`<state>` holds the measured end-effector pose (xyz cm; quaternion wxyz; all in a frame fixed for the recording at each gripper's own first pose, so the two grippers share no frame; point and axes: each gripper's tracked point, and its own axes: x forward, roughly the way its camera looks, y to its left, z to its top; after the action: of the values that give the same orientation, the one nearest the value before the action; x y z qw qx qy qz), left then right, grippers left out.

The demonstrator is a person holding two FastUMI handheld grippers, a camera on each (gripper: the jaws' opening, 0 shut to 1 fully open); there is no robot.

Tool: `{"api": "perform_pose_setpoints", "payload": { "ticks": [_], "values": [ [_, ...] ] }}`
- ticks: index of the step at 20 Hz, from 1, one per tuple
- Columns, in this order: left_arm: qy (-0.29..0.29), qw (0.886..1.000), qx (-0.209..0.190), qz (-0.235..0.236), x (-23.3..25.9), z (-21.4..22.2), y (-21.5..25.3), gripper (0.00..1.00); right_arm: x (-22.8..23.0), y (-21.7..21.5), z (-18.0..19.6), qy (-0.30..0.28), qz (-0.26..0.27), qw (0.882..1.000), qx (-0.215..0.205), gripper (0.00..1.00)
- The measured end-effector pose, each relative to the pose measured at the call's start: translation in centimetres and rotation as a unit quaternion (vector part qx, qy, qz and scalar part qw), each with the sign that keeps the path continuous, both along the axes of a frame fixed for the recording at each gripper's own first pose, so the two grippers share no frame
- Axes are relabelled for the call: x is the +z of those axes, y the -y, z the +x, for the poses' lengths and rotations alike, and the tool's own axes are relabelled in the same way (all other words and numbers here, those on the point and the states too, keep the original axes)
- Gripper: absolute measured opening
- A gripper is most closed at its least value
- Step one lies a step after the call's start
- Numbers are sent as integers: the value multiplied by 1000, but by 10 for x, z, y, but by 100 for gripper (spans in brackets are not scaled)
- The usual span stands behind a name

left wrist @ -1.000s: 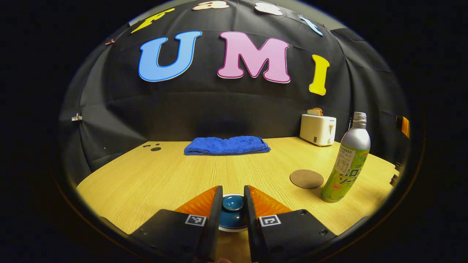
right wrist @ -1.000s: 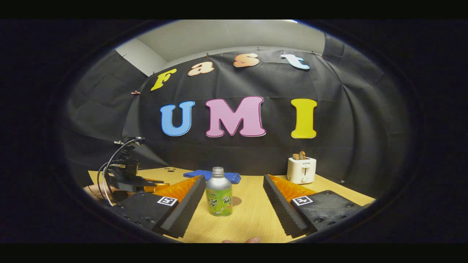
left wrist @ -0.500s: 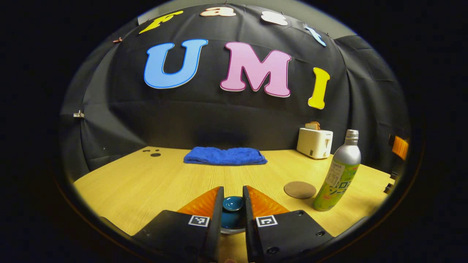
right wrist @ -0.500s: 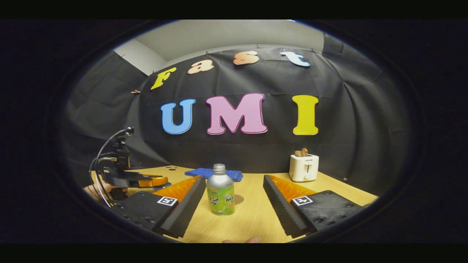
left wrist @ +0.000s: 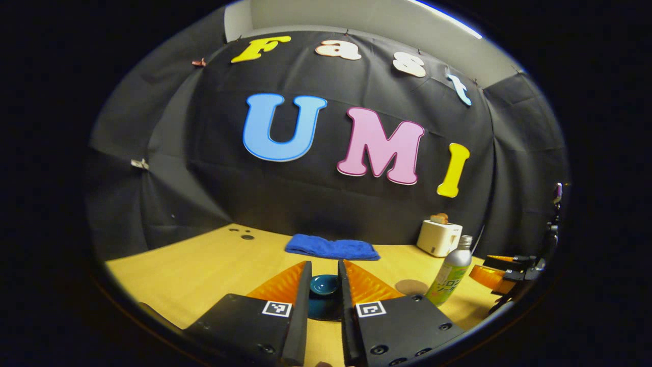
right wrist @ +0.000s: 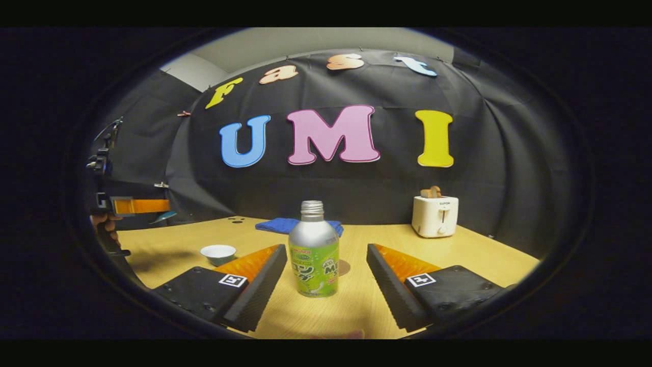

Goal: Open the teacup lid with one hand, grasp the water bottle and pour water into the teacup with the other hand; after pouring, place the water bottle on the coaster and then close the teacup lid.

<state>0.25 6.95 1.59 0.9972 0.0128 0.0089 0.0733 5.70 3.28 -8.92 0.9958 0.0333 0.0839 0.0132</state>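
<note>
1. Two claws in play: left claw pinches the teacup lid, held up off the desk; open teacup sits below it.
2. Right claw is spread wide, nothing held.
3. Water bottle stands upright dead ahead of the right claw, just past its fingertips, long axis vertical. Judgement: push straight forward, then close.
4. Coaster lies just behind the bottle.

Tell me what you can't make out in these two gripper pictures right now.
- Round dark-blue teacup lid, left gripper view: its sides are hidden by the left gripper fingers.
- Small white teacup, right gripper view: too far off to tell whether it holds water.
- Round brown coaster, right gripper view: mostly hidden behind the silver-and-green water bottle.
- Right gripper: bases cut off by the bottom edge.
</note>
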Motion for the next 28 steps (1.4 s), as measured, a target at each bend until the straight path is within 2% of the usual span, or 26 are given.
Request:
{"api": "perform_pose_setpoints", "payload": {
  "ticks": [2,4,9,11,13,15,16,17,18,21,23,25,27,28],
  "values": [
    [-5,1000,-1,2,-2,-13,-1,34,-13,-4,7,-14,16,1000,1,98],
    [-7,1000,-1,-7,-8,-18,-5,31,-22,-10,19,-30,26,999,-1,98],
    [-10,1000,-3,-27,-15,-18,-17,31,-30,-11,32,-43,12,999,-15,98],
    [-7,998,-12,-57,-14,-20,-22,31,-31,-12,36,-47,5,999,-19,99],
    [0,994,-15,-107,-12,-22,-33,31,-29,-9,42,-40,3,999,-30,98],
    [2,994,6,-107,-14,-27,-54,31,-37,-12,45,-50,2,998,-30,98],
    [1,995,14,-102,-15,-29,-62,32,-39,-12,48,-54,-2,998,-30,96],
    [4,994,12,-106,-13,-30,-63,32,-39,-11,48,-55,-9,998,-33,87],
    [6,994,10,-111,-11,-30,-60,32,-38,-11,49,-56,-17,998,-34,83],
    [-2,995,10,-103,-17,-32,-62,32,-37,-18,51,-58,-38,997,-23,81],
    [-5,995,17,-97,-20,-34,-66,32,-31,-24,52,-54,-77,996,-12,81],
    [-5,995,19,-96,-20,-36,-69,31,-17,-29,55,-31,-143,989,-12,80],
    [-10,995,23,-92,-24,-39,-72,32,-3,-37,61,-7,-229,973,-11,81],
    [-9,995,24,-94,-25,-39,-74,32,1,-41,65,1,-274,962,-8,81]
  ]
}}
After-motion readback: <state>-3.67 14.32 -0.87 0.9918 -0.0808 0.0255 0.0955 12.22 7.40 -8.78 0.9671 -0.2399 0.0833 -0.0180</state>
